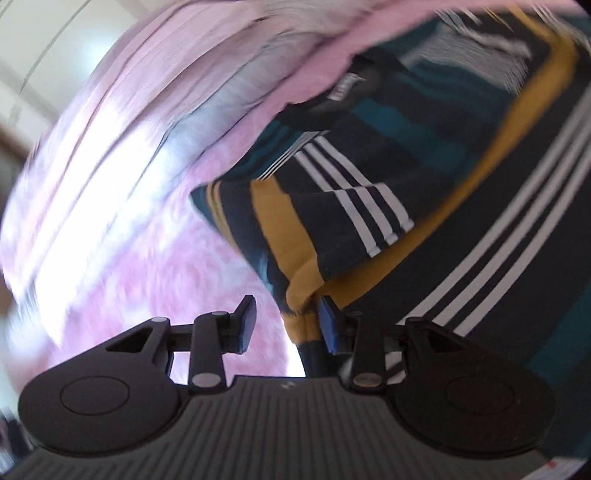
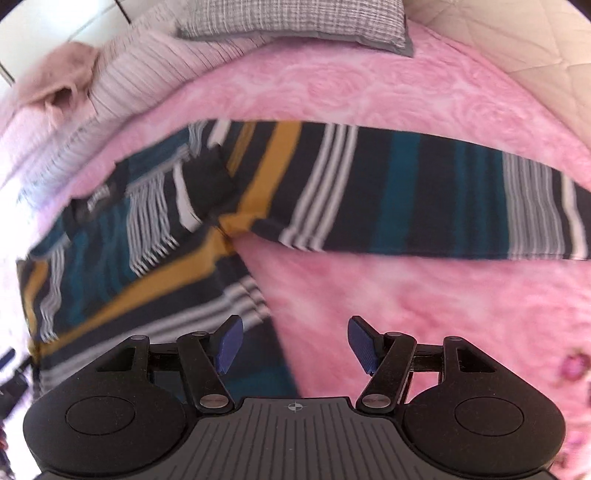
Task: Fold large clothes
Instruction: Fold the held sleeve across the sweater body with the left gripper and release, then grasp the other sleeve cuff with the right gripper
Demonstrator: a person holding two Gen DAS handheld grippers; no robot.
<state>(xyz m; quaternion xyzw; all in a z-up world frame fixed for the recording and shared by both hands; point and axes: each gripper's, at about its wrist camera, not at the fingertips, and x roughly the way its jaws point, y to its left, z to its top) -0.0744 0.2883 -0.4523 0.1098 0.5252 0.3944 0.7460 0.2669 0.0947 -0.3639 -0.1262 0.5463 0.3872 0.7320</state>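
Note:
A large striped garment [image 2: 406, 192] in navy, teal, mustard and white lies on the pink bedspread [image 2: 369, 92], one long part stretched out to the right. In the left wrist view a folded sleeve [image 1: 332, 214] lies across the garment's body, blurred by motion. My left gripper [image 1: 287, 326] is open. The sleeve's mustard cuff [image 1: 299, 314] hangs between its jaws, close to the right pad [image 1: 328, 328] and apart from the left one. My right gripper [image 2: 295, 345] stands open over the garment's lower edge and the bedspread, with nothing between its fingers.
A grey checked pillow [image 2: 295, 18] lies at the head of the bed. A ribbed pink cover [image 2: 147, 62] and a fuzzy pink cloth [image 2: 55, 74] sit at the back left. A cream quilted headboard [image 2: 535, 33] is at the back right.

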